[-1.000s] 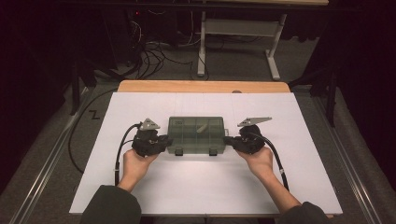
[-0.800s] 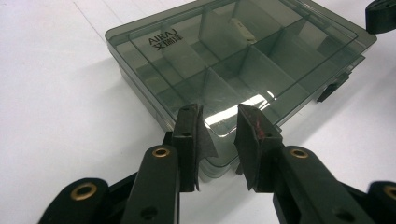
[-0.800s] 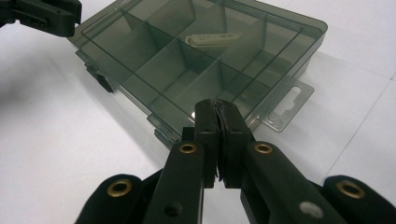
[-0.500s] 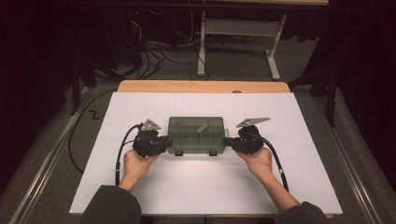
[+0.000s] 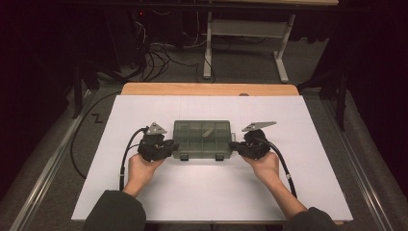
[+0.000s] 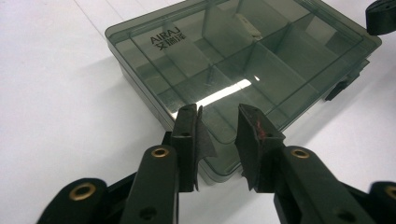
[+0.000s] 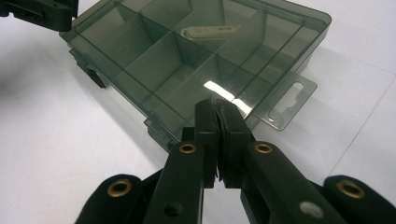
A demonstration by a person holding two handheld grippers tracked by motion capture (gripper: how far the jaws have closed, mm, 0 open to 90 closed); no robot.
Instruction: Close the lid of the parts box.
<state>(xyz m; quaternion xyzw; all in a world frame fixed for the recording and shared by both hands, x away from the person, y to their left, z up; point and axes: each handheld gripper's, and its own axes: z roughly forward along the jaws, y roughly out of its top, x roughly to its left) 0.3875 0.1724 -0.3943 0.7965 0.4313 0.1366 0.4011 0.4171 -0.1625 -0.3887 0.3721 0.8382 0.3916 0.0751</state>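
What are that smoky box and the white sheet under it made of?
The compartment box looks like hard, glossy, smoke-tinted clear plastic: its dividers and a small white item show through the closed lid, which throws back a bright glare. The white sheet looks like matte paper or thin board, flat with faint crease lines and no shine; which of the two is hard to tell.

White table (image 5: 202,192), cables (image 5: 149,53) behind (perhaps tangled).
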